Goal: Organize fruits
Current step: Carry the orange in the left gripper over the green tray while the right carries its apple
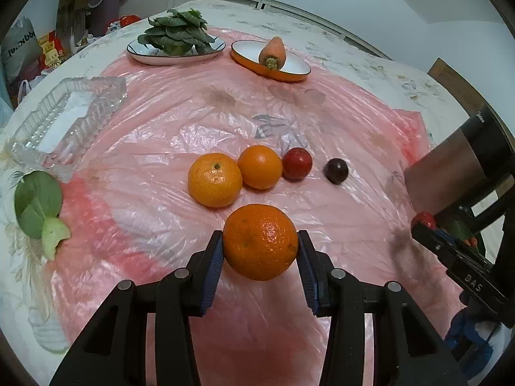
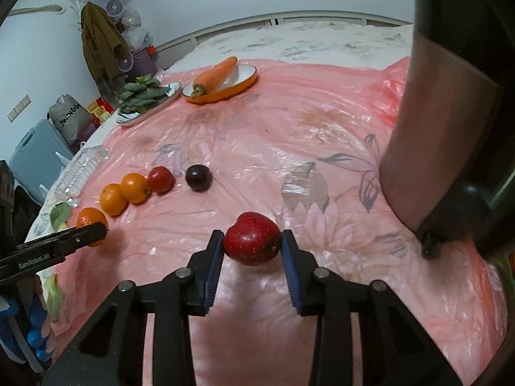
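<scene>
Fruits are split: an orange (image 1: 260, 242) pinched in the left gripper (image 1: 260, 251), a red apple (image 2: 252, 238) pinched in the right gripper (image 2: 252, 247), both near, likely lifted toward the glass tray (image 1: 69, 114) far left.

"DAS" printed on right gripper (image 1: 418, 222) body, seen from left wrist; bag (image 2: 69, 122) lettering mirrored, not legible.

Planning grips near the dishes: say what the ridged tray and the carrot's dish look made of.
Ridged tray: clear glass or hard plastic, glossy; see-through walls with bright glints.
Carrot's dish: apparently glazed ceramic or enamel; shiny orange outside, white inside, dark rim.
</scene>
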Available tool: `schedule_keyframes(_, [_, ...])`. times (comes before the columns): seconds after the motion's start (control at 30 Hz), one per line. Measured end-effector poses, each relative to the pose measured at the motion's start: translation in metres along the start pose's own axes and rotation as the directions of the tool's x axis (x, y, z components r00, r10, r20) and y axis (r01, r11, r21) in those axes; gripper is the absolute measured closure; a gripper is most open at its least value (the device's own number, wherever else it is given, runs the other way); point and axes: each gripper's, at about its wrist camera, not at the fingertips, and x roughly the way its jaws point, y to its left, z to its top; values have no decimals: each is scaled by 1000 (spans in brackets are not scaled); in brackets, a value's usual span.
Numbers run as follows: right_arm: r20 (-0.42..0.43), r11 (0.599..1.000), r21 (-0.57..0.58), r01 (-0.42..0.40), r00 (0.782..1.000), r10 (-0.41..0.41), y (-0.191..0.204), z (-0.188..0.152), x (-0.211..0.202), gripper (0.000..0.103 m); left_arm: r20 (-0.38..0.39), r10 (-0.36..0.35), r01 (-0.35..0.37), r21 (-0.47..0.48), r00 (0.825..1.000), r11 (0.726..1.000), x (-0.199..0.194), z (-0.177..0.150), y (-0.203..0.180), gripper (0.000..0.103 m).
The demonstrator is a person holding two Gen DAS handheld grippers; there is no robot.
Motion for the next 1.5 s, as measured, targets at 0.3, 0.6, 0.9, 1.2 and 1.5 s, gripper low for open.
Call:
schedule_keyframes(0.3, [17,1000,0,-24,1000,24,-2,-32,-50,64,0,-31,31,66,1000,997,-25,-18,-35,64])
schedule_keyframes(0.6, [40,997,77,33,999,-36,-53,-73,-102,64,-46,-117,124,170,992,978,-29,-39,-112,64])
schedule_keyframes(0.9, [83,967,194,162,980,-181,-134,-100,-158,64,-106,-189,211,268,976,940,-22,-54,-192,64])
schedule_keyframes(1.2, [113,921,296,253,948,-297,-210,-109,-194,64,-161,-250,293,369,955,882,-13,-64,-276,64])
schedule_keyframes(1.5, [97,904,311,293,937,-337,-251,-108,-187,64,-191,-279,337,470,941,816,12,-57,-366,64])
